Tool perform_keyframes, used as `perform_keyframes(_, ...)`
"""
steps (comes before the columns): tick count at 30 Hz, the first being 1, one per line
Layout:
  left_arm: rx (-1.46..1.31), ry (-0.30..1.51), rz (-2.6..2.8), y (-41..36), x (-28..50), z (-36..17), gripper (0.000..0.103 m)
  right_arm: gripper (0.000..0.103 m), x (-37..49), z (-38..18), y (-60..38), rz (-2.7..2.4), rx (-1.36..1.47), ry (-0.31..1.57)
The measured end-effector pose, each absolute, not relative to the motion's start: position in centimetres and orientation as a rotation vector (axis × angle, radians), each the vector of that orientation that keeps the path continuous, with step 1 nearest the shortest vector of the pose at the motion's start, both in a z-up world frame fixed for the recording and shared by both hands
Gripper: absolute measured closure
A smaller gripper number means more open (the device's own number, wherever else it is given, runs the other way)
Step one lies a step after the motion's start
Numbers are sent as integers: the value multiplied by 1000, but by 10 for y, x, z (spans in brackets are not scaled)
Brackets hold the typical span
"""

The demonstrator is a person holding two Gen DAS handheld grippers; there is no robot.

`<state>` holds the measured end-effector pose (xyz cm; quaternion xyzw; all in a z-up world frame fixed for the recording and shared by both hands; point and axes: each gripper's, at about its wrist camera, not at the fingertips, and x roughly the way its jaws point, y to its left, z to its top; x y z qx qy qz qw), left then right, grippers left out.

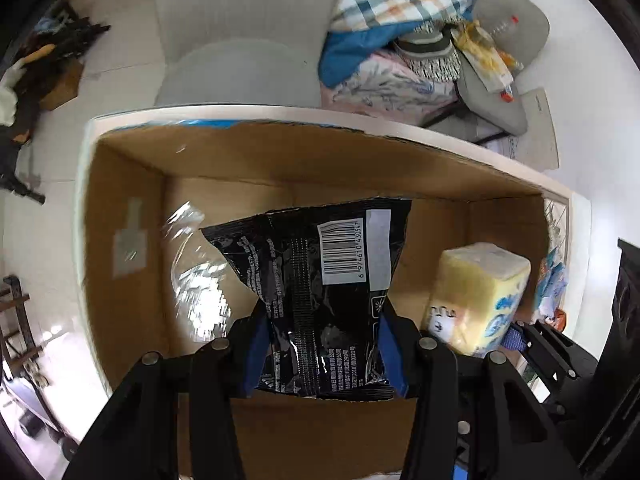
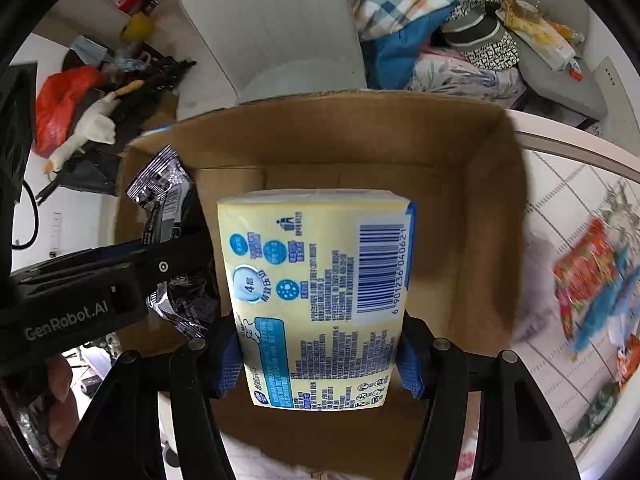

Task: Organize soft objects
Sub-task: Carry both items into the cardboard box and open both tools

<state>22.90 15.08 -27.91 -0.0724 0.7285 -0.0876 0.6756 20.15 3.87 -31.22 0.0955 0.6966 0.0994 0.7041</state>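
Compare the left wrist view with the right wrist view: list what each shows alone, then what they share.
Left wrist only: clear crinkled plastic inside the cardboard box, and the black snack bag's barcode.

Right wrist only: red and blue packets on the white table to the box's right, a white plush duck, and a red plastic bag.

Both: the box, the black snack bag clamped in the left gripper, the yellow tissue pack clamped in the right gripper, and the heap of bedding beyond.

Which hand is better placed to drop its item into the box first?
Hard to call; slightly the right. Its gripper holds the tissue pack over bare box floor, while the left gripper's black bag hangs above clear plastic.
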Motion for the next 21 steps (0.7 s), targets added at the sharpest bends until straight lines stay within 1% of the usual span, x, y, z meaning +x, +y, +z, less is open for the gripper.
perform_keyframes(7,-76,1680,-206,141,244,-298,54,37,230,-354,46,203,197,1588)
perform_keyframes(9,-48,1679,-195,140,242,-300,51,33,235,-360,48,205,201,1598)
perform_keyframes(10,-49,1681,-196,140,243,-299,49,25,236,-360,50,200,190,1598)
perform_keyframes(11,-58,1678,-194,142,241,-298,43,18,236,-358,51,192,184,1593)
perform_keyframes(12,-69,1672,-197,143,238,-298,38,18,234,-354,52,193,188,1588)
perform_keyframes(13,-69,1664,-195,145,237,-295,34,18,234,-352,52,190,187,1587)
perform_keyframes(14,-62,1652,-184,147,235,-291,26,18,233,-351,51,185,182,1587)
perform_keyframes(17,-17,1597,-150,152,226,-274,22,17,229,-340,49,174,183,1581)
perform_keyframes(18,-12,1588,-147,154,222,-271,10,15,228,-337,48,167,178,1579)
perform_keyframes(19,-7,1579,-141,155,218,-269,5,9,225,-333,48,165,172,1573)
perform_keyframes(20,-2,1561,-130,158,213,-261,3,5,223,-329,48,160,162,1569)
perform_keyframes(21,0,1551,-127,158,207,-262,3,4,220,-325,47,155,156,1565)
